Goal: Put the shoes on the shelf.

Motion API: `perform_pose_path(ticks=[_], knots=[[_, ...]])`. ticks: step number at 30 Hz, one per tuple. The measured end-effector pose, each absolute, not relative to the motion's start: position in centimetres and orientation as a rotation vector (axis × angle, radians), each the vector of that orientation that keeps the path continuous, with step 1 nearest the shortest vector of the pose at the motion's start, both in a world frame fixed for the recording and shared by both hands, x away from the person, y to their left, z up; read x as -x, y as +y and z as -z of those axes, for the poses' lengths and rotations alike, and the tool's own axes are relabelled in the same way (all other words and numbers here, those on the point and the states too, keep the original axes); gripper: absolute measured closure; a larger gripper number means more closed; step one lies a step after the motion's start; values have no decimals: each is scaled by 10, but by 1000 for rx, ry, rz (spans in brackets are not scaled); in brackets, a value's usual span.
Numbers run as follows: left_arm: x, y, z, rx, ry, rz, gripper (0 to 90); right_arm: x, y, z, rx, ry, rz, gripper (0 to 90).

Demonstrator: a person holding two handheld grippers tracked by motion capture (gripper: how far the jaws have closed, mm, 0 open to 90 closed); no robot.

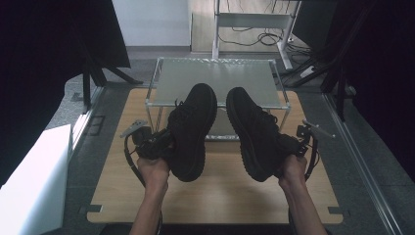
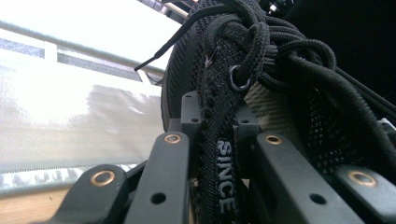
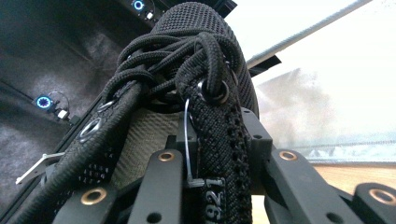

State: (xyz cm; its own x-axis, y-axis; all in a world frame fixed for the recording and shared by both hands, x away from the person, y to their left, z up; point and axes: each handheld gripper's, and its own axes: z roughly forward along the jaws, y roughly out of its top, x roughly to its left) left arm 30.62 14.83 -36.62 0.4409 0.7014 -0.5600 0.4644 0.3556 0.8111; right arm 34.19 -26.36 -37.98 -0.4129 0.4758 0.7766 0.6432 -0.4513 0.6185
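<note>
Carry step: L gripper (image 1: 157,142) fingers pinching L shoe (image 1: 191,131) collar, R gripper (image 1: 293,145) fingers pinching R shoe (image 1: 252,132) collar, both off the counter (image 1: 220,196). Next, prob.: set both level on rack (image 1: 215,81).

There are two black shoes: one shoe (image 1: 192,129) at the centre left of the high view and the other shoe (image 1: 252,131) at the centre right. There are two grippers, the left gripper (image 1: 155,142) at the lower left of centre and the right gripper (image 1: 293,143) at the lower right of centre. There are two hands, one hand (image 1: 154,169) under each gripper, the other hand (image 1: 292,170) at the right. There is one wooden table (image 1: 220,196), and one metal shelf rack (image 1: 215,78) in the upper centre. One white box (image 1: 34,181) is at the lower left edge.
</note>
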Motion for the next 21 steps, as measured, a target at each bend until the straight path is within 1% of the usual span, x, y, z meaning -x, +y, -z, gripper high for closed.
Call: perform_pose_path(ticks=[8, 15, 21], knots=[[-315, 154, 367, -1252, 1203, -202, 799, -348, -260, 375, 1654, -1580, 1998, 743], [-329, 149, 370, -1249, 1227, -179, 799, -356, -256, 371, 1680, -1588, 1989, 743], [-340, 146, 364, -1231, 1240, -171, 799, -366, -253, 366, 1693, -1563, 2002, 743]])
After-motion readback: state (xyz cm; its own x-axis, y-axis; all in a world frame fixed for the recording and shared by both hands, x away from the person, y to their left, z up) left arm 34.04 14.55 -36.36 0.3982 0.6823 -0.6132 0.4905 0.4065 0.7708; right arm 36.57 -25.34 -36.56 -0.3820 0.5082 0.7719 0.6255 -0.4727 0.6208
